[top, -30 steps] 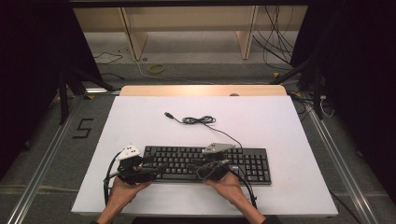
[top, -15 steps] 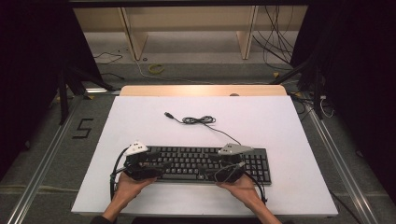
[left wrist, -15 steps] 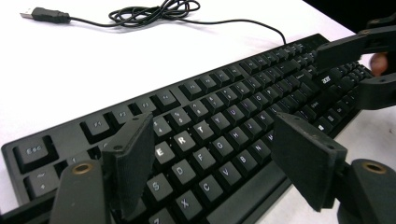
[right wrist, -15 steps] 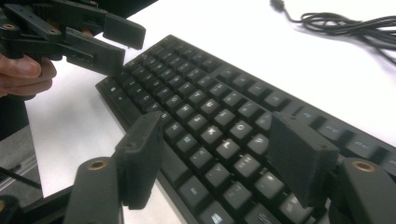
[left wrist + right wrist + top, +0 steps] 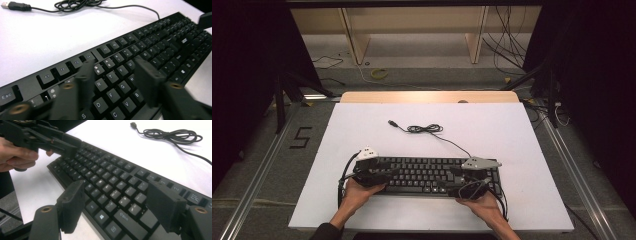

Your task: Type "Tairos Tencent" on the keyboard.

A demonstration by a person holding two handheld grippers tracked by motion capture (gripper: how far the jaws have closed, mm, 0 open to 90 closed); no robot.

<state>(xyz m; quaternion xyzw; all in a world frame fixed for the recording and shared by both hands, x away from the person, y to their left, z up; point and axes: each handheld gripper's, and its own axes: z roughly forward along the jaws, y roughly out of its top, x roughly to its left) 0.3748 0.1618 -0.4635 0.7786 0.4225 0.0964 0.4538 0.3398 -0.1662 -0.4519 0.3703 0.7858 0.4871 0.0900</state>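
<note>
A black keyboard (image 5: pixel 427 175) lies on the white table (image 5: pixel 492 130) near its front edge. Its thin cable (image 5: pixel 424 129) is coiled behind it and ends in a USB plug (image 5: pixel 391 122). My left gripper (image 5: pixel 381 176) hovers over the keyboard's (image 5: pixel 150 47) left letter keys. Its blurred jaws have just been closing, with my left gripper (image 5: pixel 116 82) open and holding nothing. My right gripper (image 5: pixel 468 184) is over the keyboard's (image 5: pixel 110 180) right end. Its jaws have just been opening, and my right gripper (image 5: pixel 117 206) stands wide above the bottom key row, gripping nothing.
The table's far half holds just the cable. A wooden strip (image 5: pixel 427 97) runs along the far edge. Beyond it stand shelf legs (image 5: pixel 354 42) and loose floor cables (image 5: pixel 512 40). In the right gripper view a hand holds the left gripper (image 5: pixel 50 140) at top left.
My right hand has slid rightward along the keyboard to its right end. My left hand has shifted slightly right over the keys. The keyboard has stayed in place.
</note>
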